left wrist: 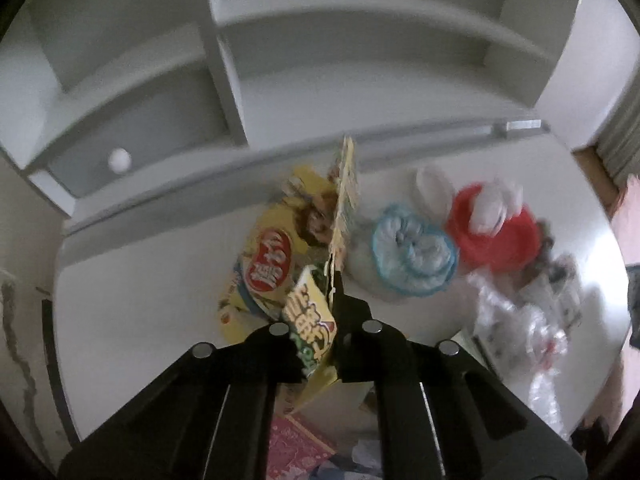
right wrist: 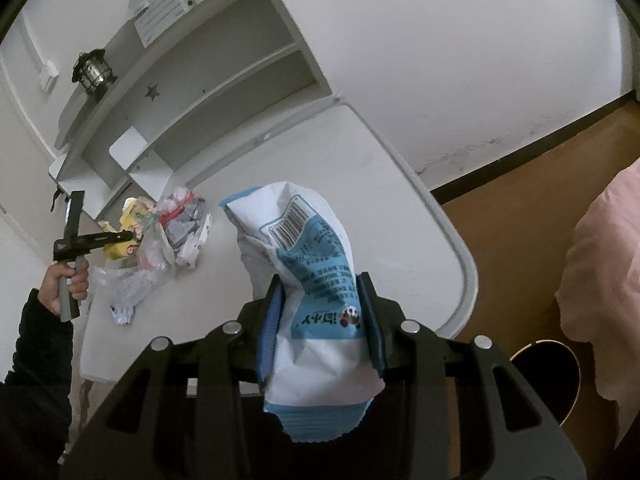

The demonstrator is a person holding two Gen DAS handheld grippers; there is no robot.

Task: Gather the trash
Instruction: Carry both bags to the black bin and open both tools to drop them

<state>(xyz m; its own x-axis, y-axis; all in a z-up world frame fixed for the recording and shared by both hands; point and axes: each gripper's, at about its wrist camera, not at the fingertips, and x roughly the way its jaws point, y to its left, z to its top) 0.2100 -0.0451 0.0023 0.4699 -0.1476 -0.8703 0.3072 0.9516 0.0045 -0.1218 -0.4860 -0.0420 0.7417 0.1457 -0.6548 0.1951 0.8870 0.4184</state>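
Two claws loaded, both wrappers off the bench.
Left claw (left wrist: 334, 292) is clamped on a thin yellow snack wrapper (left wrist: 344, 200) by its edge (blurry, grip depth unclear); right claw (right wrist: 322, 312) is closed on a blue-white snack bag (right wrist: 304, 248), above the bench (right wrist: 360, 184). Rest of the trash pile (right wrist: 168, 224) sits by the shelf unit (right wrist: 192, 92). Risk: the edge pinch may let the yellow wrapper slip or tear; the puffy bag could squirm free if swung.

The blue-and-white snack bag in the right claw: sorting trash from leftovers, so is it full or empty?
Looks empty: the blue-and-white snack bag is crumpled and limp, pinched flat in the right claw. Contents cannot be seen.
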